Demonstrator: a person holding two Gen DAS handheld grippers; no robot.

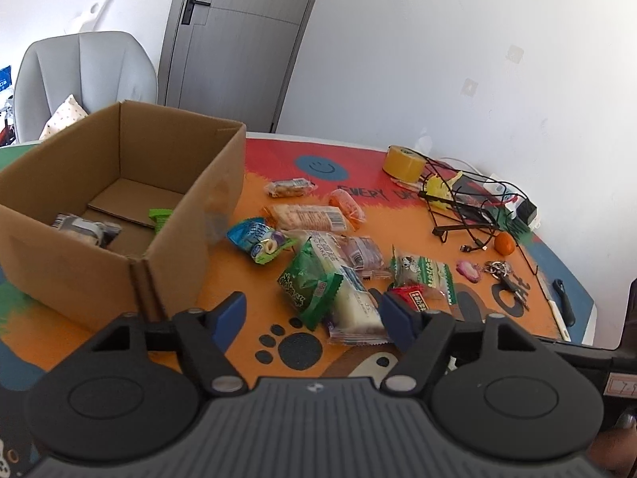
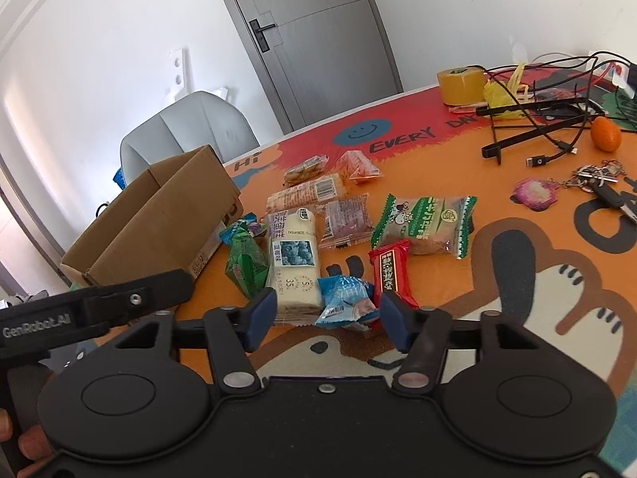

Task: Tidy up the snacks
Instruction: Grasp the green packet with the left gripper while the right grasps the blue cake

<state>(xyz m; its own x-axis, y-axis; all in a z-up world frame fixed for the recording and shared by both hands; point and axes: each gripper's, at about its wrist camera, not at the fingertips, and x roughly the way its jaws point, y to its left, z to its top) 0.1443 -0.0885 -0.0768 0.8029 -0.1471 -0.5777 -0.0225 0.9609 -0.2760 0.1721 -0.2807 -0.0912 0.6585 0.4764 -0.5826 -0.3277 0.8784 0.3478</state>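
Both grippers hang low over the bright cartoon-printed surface (image 1: pixel 254 294), fingers spread wide and holding nothing. The left gripper (image 1: pixel 312 318) sits beside the open cardboard box (image 1: pixel 175 263), which has a grey packet (image 1: pixel 85 229) and a green one (image 1: pixel 159 219) on its bottom. The right gripper (image 2: pixel 326 318) has a small blue packet (image 2: pixel 344 298) lying between its fingers (whether either finger touches it I cannot tell). Just beyond lie a white cake pack (image 2: pixel 294 259), a green bag (image 2: pixel 245 263), a red wrapper (image 2: pixel 390 269) and a green-edged pastry pack (image 2: pixel 428 223), clustered together. Tape, cables, keys and an orange sit well apart at the far right.
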